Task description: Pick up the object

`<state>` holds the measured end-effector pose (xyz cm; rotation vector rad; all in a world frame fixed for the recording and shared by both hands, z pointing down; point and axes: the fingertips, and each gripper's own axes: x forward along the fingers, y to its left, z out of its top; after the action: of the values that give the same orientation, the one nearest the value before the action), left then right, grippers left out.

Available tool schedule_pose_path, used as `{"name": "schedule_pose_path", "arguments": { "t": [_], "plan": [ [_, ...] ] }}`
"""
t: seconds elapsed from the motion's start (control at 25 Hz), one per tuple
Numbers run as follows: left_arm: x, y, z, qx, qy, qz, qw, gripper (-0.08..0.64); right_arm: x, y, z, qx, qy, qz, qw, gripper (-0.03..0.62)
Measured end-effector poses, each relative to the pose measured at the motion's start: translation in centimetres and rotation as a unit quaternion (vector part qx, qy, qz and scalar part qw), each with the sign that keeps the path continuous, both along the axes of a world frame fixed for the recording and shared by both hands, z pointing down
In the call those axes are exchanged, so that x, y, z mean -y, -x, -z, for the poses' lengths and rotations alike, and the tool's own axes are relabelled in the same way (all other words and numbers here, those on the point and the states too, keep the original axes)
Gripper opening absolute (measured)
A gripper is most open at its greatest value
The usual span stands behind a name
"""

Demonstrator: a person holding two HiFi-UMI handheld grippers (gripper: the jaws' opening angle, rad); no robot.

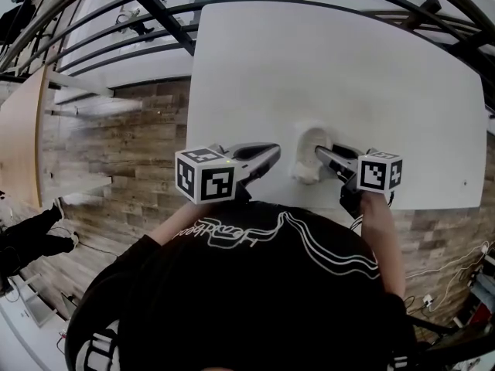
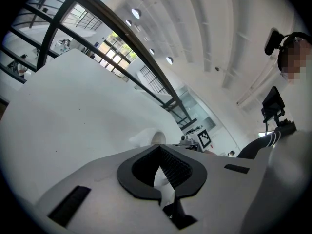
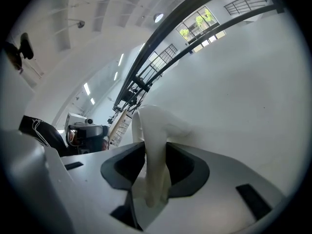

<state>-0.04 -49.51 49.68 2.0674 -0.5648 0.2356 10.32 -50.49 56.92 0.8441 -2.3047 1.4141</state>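
A white, smooth, thin-walled object (image 1: 307, 159) sits near the front edge of the white table (image 1: 348, 68). My right gripper (image 1: 319, 154) reaches it from the right and is shut on its rim. In the right gripper view the white object (image 3: 152, 130) stands pinched between the dark pads of my right gripper (image 3: 155, 152). My left gripper (image 1: 274, 155) hovers just left of the object, apart from it, jaws shut with nothing held. In the left gripper view, the left gripper (image 2: 158, 152) points at the white object (image 2: 148, 138) a short way ahead.
The table's front edge (image 1: 433, 205) runs just under both grippers, with wooden floor (image 1: 131, 145) to the left and below. Dark metal rails (image 1: 147, 10) cross behind the table's far left corner. The right gripper's marker cube (image 2: 204, 138) shows beyond the object.
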Motion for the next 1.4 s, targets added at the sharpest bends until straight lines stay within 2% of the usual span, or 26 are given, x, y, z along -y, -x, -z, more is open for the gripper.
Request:
{"name": "schedule_pose_path", "arguments": {
  "t": [0.32,0.72,1.0,1.2,1.4],
  "plan": [
    [-0.8,0.9,0.4,-0.001,-0.004,0.005,1.0,0.006,-0.3,0.1,1.1,-0.005,-0.024,-0.031,0.999,0.129],
    [-4.4,0.7,2.2,-0.001,-0.031,0.017,0.9994,0.006,-3.8,-1.9,5.5,0.046,-0.083,-0.107,0.99,0.124],
    [-8.3,0.0,5.1,-0.007,-0.065,0.018,0.9977,0.006,-9.0,-3.4,9.8,0.085,-0.118,-0.138,0.98,0.124],
    [-13.1,-2.1,7.2,-0.011,-0.085,0.019,0.9961,0.006,-14.1,-5.2,13.8,0.141,-0.145,-0.156,0.967,0.124],
    [-17.2,-2.7,10.1,-0.023,-0.11,0.02,0.9935,0.006,-18.4,-6.2,16.9,0.138,-0.17,-0.165,0.962,0.124]
  ]
}}
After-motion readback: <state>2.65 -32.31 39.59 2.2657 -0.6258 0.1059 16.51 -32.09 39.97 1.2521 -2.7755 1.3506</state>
